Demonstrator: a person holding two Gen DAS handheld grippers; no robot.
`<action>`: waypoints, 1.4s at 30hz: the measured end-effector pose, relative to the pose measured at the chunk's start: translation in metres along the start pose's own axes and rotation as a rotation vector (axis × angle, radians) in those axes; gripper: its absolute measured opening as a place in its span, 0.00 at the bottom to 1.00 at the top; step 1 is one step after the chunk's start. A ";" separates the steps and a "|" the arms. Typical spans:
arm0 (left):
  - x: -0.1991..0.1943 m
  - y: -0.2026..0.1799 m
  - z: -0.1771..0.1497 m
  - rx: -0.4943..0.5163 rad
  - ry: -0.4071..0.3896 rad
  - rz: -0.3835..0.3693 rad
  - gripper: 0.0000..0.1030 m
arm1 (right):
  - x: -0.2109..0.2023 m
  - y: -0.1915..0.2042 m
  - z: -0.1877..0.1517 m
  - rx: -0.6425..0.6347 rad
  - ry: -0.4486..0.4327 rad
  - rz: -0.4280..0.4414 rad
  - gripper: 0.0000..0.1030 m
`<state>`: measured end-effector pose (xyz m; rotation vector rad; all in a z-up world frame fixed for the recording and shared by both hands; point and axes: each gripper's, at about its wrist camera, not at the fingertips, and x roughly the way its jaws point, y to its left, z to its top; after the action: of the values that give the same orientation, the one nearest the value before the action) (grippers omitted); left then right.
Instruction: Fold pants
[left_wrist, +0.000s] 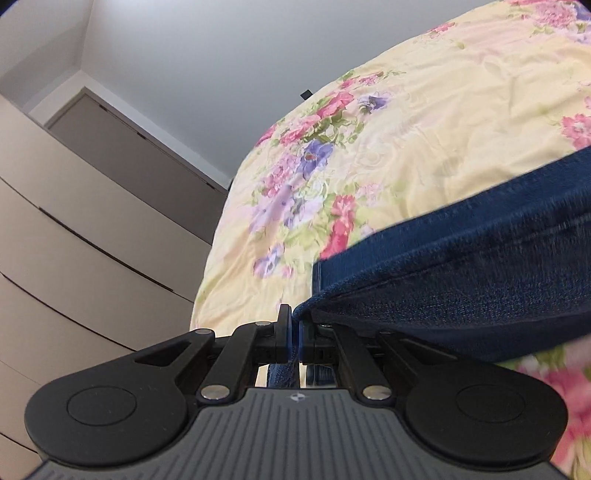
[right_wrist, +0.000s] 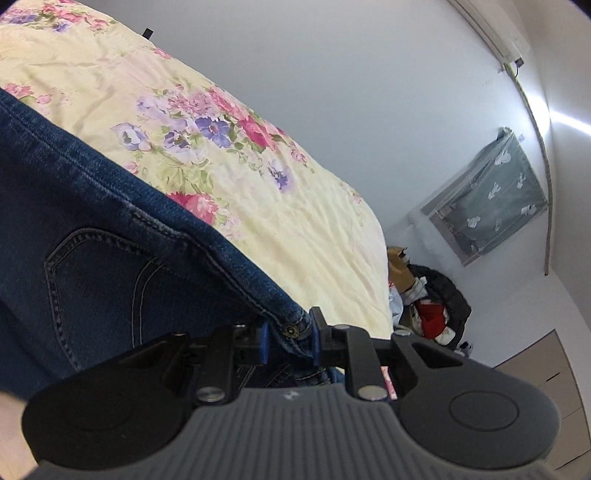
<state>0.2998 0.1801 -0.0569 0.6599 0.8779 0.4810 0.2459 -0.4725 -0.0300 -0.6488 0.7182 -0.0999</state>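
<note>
Pinching pants (left_wrist: 461, 273) in hand-held gripper (left_wrist: 294, 332)

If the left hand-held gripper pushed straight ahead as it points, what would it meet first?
Probably the floral bedspread just past the jeans that the left hand-held gripper clamps; depth is unclear.

pants (right_wrist: 110, 229) on bed (left_wrist: 424, 122) | left gripper (left_wrist: 294, 338) at one corner, right gripper (right_wrist: 288, 338) at waistband corner | drawers (left_wrist: 74, 229) left of bed | clothes pile (right_wrist: 432, 299), probably on floor, right of bed

pants (right_wrist: 110, 266): dark blue denim | bedspread (left_wrist: 424, 122): pale yellow, pink-purple floral | curtain (right_wrist: 491, 199): grey-green, perhaps cactus-printed
</note>
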 end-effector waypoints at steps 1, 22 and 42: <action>0.007 -0.006 0.007 0.011 -0.002 0.011 0.03 | 0.012 0.001 0.005 0.011 0.016 0.007 0.14; 0.124 -0.075 0.065 0.130 0.078 -0.116 0.19 | 0.162 0.058 0.019 -0.018 0.220 0.075 0.19; 0.115 0.091 -0.055 -0.674 0.229 -0.427 0.41 | 0.059 0.081 0.011 0.094 0.181 0.051 0.73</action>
<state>0.3076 0.3350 -0.0809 -0.2043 0.9668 0.4322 0.2870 -0.4195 -0.1057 -0.5350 0.8986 -0.1460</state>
